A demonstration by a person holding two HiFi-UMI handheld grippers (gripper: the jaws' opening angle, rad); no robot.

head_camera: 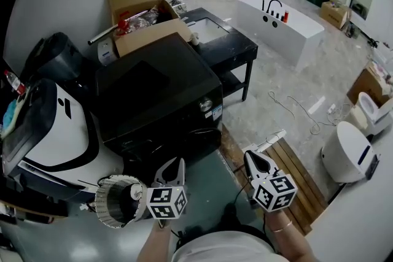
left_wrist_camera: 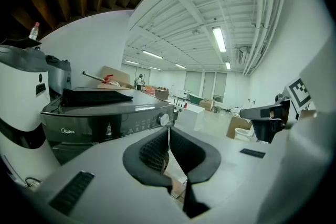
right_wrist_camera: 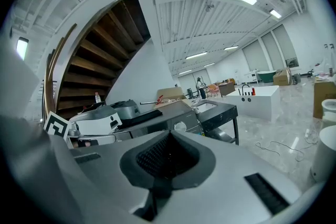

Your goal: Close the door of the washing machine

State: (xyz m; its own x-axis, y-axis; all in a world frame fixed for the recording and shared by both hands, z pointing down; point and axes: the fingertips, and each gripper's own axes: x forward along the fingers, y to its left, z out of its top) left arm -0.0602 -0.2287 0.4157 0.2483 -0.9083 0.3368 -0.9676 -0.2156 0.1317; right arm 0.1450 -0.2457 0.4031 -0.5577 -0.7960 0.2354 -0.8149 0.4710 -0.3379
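**Both grippers shut and empty in front of the black washing machine**

We hold the left gripper (head_camera: 174,164) (left_wrist_camera: 168,132) low and near, its grey jaws pressed together with only a hairline of light between the ribbed pads and nothing in them. To its right, the right gripper (head_camera: 251,156) (right_wrist_camera: 167,140) sits at much the same height, apart from the left one. Its jaws are also closed tight on nothing.

Just beyond the two grippers stands the glossy black front-loading washing machine (head_camera: 161,101) (left_wrist_camera: 107,122) (right_wrist_camera: 176,122). Neither gripper touches it. Its silver control knob (left_wrist_camera: 164,119) sits at the right end of the panel. The round dark door (head_camera: 182,147) is in the front face below that panel, directly ahead of the left gripper. We cannot tell whether it is fully latched. A folded black cloth (left_wrist_camera: 94,96) lies flat on the machine's top.

Near left, beside the left gripper, is the open end of a ribbed pale hose (head_camera: 115,200). Further left stands a rounded white-and-black appliance (head_camera: 58,126). Behind the washing machine sits an open brown cardboard box (head_camera: 142,16), and to its right a black table (head_camera: 228,49) with a sink set in it. Far right are a white rectangular bathtub (head_camera: 281,24) and a white toilet (head_camera: 347,153). A slatted wooden board (head_camera: 302,176) lies on the floor near the right gripper.
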